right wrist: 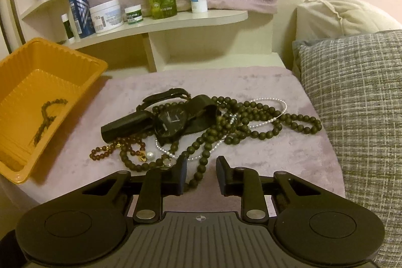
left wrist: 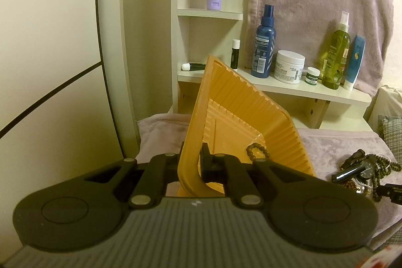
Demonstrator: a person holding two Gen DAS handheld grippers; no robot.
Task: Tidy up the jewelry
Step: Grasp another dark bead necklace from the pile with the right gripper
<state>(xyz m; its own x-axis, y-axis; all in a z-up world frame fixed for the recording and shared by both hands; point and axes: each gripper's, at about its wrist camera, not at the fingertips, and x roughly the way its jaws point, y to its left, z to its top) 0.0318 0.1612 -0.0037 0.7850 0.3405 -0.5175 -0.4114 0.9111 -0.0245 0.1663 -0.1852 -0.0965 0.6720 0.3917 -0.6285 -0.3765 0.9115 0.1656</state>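
Gripping tilted tray (left wrist: 241,114), left gripper (left wrist: 194,162).

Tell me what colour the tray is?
Orange, like a pumpkin. The tray shows best in the right wrist view.

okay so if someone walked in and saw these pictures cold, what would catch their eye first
Probably the orange tray, tilted up by the left gripper, which is clamped on its rim, with one beaded bracelet lying inside. Next, the tangle of dark bead strands, a black watch and a thin pearl strand on the mauve cloth, just ahead of the right gripper, whose jaws straddle a loop of beads.
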